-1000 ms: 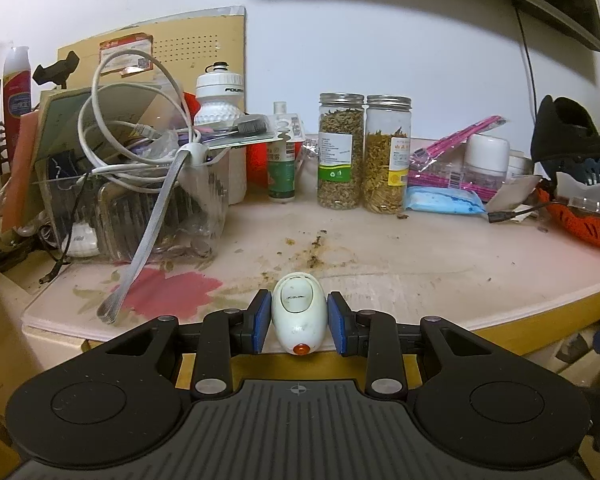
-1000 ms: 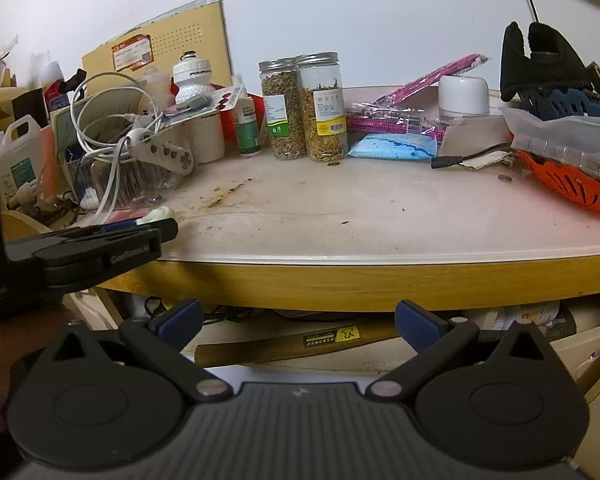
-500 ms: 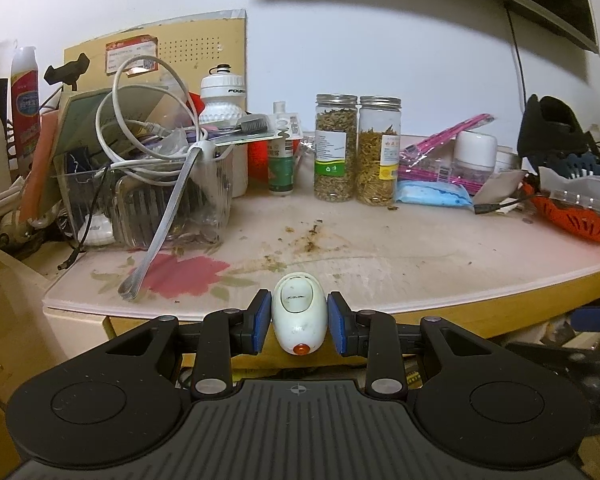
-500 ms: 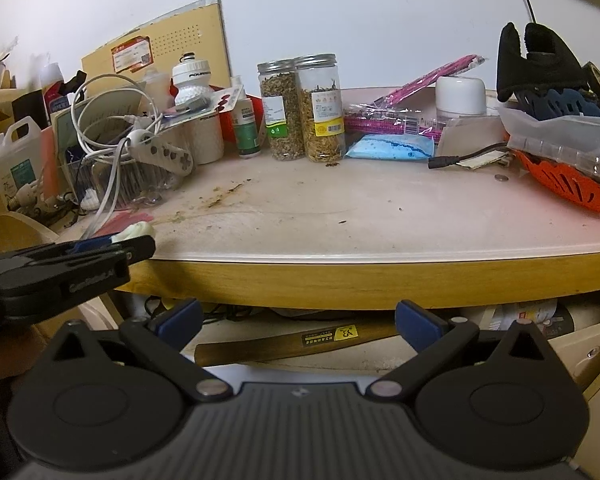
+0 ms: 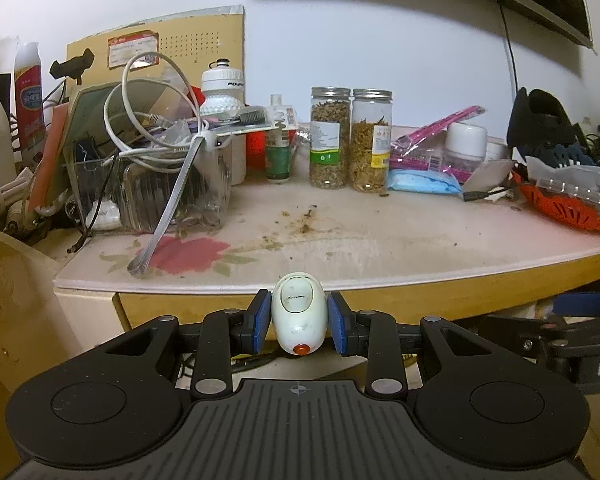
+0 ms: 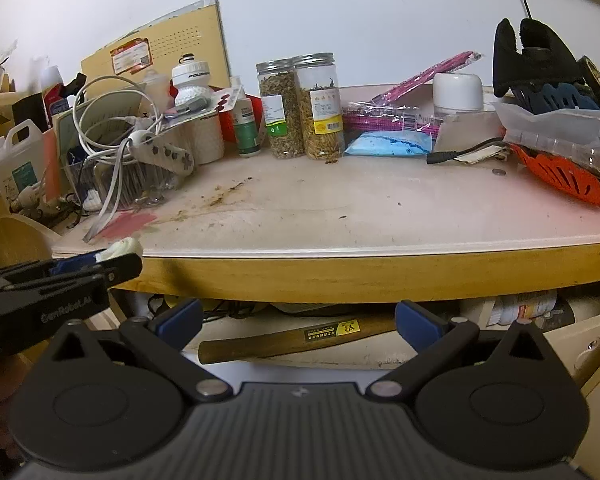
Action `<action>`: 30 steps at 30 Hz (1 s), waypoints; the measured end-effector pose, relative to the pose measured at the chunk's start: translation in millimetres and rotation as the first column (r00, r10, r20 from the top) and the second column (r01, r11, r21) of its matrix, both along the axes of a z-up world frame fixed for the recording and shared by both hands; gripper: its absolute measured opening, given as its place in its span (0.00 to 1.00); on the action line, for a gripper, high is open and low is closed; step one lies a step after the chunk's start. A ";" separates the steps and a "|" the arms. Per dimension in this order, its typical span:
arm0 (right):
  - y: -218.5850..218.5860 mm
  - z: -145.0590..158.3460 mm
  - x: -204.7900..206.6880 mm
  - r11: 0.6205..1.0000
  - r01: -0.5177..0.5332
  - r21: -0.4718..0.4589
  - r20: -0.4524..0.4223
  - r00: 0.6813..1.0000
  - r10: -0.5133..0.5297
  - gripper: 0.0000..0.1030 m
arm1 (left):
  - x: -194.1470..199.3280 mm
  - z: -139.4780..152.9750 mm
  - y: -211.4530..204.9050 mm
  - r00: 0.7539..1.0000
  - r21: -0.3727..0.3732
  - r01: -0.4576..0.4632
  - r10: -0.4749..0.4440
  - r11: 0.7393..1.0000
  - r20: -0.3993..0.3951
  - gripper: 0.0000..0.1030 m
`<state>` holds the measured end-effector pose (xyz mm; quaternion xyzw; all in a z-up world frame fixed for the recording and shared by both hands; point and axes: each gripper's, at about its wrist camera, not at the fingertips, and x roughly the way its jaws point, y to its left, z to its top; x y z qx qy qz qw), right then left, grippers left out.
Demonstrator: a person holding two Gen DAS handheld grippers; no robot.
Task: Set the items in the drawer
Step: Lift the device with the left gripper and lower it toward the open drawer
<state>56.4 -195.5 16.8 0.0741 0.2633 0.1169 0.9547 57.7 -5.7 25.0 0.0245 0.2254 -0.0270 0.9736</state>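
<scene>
I'm holding the white gadget (image 5: pixel 299 314) clamped in my left gripper (image 5: pixel 299 322), off the desk (image 5: pixel 400 240) edge. My right gripper (image 6: pixel 299 318) is hanging wide and empty over the drawer (image 6: pixel 572 344). Being rounded, it could be squirting out before I'm over the drawer.

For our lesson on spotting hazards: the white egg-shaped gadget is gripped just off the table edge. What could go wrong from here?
1. The smooth, rounded white gadget could slip from the left hand-held gripper, whose pads pinch only its sides.
2. The hammer lying in the open space under the table could block the spot where the gadget lands.
</scene>
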 end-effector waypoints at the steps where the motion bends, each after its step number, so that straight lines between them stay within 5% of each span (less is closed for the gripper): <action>1: 0.0 -0.3 -0.1 1.000 0.000 0.000 -0.002 1.000 0.000 1.00 | 0.0 -0.8 -0.1 1.000 0.003 -0.004 0.004 1.000 -0.006 0.29; 14: 2.7 -10.0 5.8 0.999 0.002 -0.034 -0.058 0.998 -0.004 1.00 | 7.7 -17.6 -0.4 0.992 0.026 -0.027 0.030 0.999 -0.125 0.29; 30: 1.6 -41.6 25.2 0.992 0.061 -0.108 -0.233 0.969 -0.085 1.00 | 21.7 -59.9 4.5 0.926 0.042 -0.038 0.051 0.998 -0.375 0.29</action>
